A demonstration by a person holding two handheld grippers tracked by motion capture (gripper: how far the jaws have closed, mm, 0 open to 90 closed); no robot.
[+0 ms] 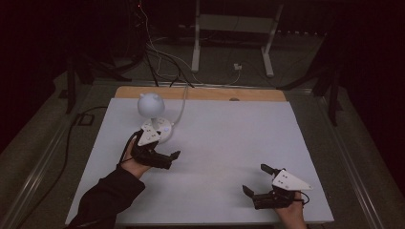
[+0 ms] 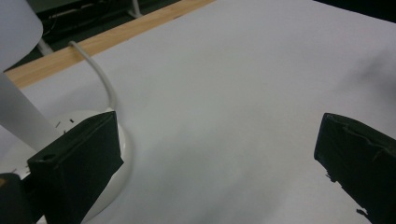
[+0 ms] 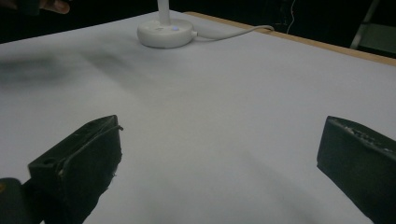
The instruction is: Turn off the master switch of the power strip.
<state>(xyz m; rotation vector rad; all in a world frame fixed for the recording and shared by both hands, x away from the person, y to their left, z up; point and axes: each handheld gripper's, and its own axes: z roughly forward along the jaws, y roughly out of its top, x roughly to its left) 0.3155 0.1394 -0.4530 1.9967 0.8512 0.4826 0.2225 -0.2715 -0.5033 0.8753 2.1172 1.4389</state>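
- Left gripper [image 1: 165,155] on the left side of the table [image 1: 229,138], jaws spread wide, nothing between them; it sits just beside the lamp's base.
- Right gripper [image 1: 260,183] near the front right edge, jaws also wide apart, empty.
- White lamp [image 1: 154,114] with round head stands upright at back left; its base [image 3: 166,32] shows a small blue light.
- White cord [image 2: 100,77] runs from the base toward the wooden back edge [image 1: 200,93].
- Grippers well apart.

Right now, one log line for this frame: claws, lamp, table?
left claw: open, beside lamp base | right claw: open, near table edge, holding nothing | desk lamp: upright, far left, cable trailing back | table: white sheet
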